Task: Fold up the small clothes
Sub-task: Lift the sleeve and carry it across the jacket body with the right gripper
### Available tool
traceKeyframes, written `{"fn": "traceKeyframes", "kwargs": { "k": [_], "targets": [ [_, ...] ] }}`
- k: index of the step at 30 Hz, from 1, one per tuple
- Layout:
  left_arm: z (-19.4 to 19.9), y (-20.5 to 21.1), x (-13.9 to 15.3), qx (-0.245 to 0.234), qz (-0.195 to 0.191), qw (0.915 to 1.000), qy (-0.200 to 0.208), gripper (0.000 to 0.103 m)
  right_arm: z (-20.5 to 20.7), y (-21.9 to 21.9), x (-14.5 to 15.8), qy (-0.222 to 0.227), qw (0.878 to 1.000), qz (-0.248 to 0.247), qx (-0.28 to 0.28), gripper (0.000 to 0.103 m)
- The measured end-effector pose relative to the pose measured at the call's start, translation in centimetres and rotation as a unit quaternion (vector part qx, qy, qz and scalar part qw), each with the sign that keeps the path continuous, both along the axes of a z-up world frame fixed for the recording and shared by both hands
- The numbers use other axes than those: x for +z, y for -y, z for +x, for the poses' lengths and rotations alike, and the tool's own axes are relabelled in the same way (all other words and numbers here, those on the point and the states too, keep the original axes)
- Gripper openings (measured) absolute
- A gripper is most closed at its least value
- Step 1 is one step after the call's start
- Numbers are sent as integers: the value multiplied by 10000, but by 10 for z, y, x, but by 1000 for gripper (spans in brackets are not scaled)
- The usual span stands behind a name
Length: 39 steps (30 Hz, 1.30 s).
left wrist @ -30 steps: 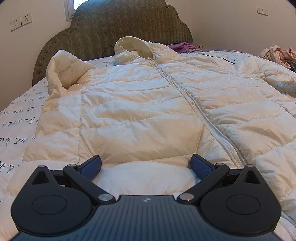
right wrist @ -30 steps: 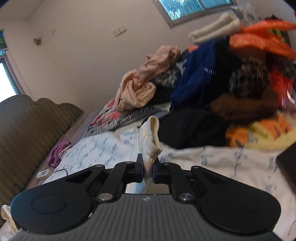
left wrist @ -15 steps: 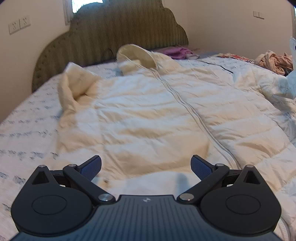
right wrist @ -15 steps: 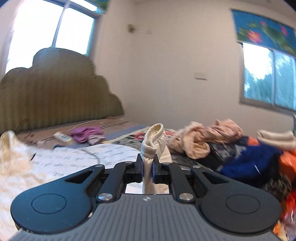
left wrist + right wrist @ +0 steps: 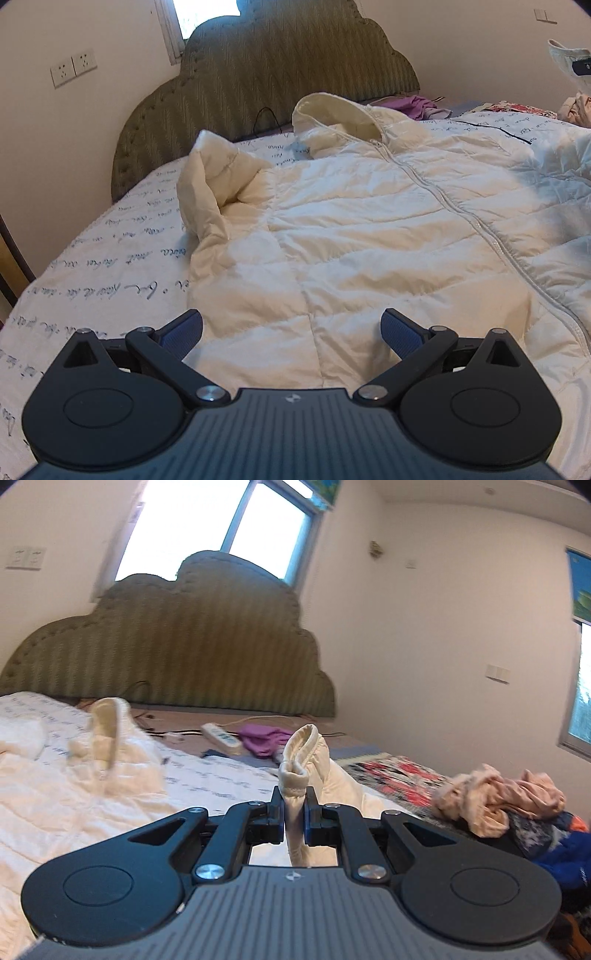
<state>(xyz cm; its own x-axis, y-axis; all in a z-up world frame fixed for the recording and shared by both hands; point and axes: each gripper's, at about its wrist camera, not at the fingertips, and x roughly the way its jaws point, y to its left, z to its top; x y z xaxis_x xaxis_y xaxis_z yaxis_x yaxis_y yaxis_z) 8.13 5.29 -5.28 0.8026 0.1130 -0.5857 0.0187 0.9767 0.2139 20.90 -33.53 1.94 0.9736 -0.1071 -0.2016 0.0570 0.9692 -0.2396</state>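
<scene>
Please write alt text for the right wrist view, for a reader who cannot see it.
The right gripper is shut on the cream cuff of a white puffer jacket spread on a bed. Behind stand a green headboard, a bright window and a clothes pile.

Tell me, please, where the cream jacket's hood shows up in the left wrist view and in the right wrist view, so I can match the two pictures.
Left wrist view: the hood sits upper centre, at the top of the zipper, just below the headboard.
Right wrist view: the hood is left of centre and blurred, standing up from the jacket, below the headboard.
Shared landmark: the scalloped olive headboard, and the purple cloth at its foot.
</scene>
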Motion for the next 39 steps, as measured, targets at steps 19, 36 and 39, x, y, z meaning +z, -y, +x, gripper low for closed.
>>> {"fn": "traceKeyframes", "kwargs": {
  "k": [19, 36, 39],
  "targets": [
    [2, -14, -27, 72, -512, 9986, -119, 103, 33, -144, -30, -469, 9914, -198, 1204, 13],
    [3, -19, -29, 62, -704, 9974, -135, 103, 42, -220, -53, -808, 9803, -285, 1778, 14],
    [3, -19, -29, 62, -713, 9973, -135, 103, 43, -231, -55, -846, 9779, -284, 1892, 14]
  ]
}}
